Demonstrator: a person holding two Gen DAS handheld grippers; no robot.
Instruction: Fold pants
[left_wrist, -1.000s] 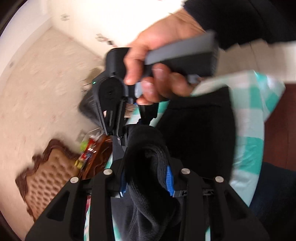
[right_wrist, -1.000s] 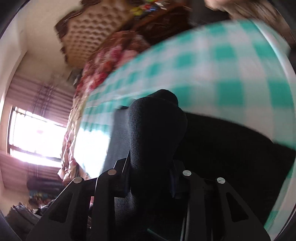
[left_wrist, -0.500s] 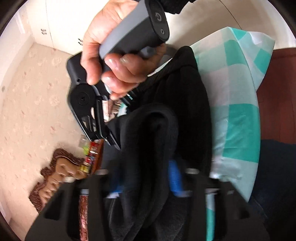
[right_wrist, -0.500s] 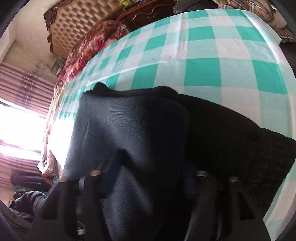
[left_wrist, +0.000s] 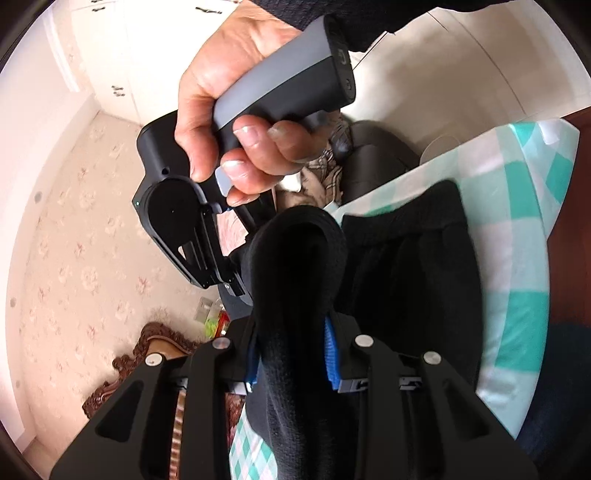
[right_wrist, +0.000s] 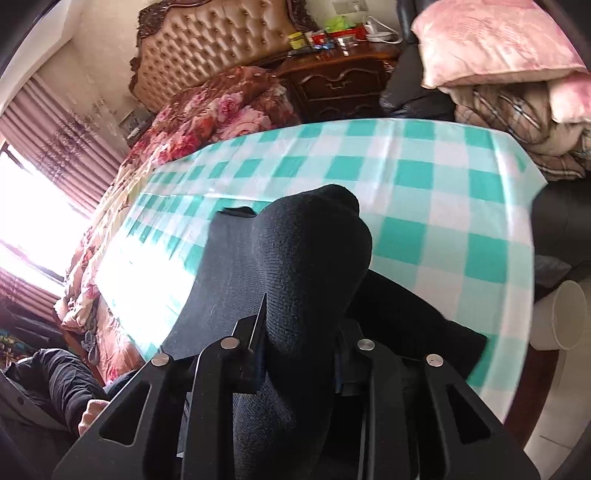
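Both grippers pinching black pants over the checked tablecloth

The left gripper (left_wrist: 291, 354) is clamped on a bunched fold of the pants (left_wrist: 410, 295), same deal with the right gripper (right_wrist: 299, 354). Cloth humps up between each pair of fingers, and the rest trails down onto the green-and-white tablecloth (right_wrist: 443, 192) just beyond.

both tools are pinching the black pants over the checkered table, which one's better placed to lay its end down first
Probably the right tool. It faces the open stretch of checkered tablecloth beyond the black pants. The left tool also grips fabric, but the right hand crowds its path.
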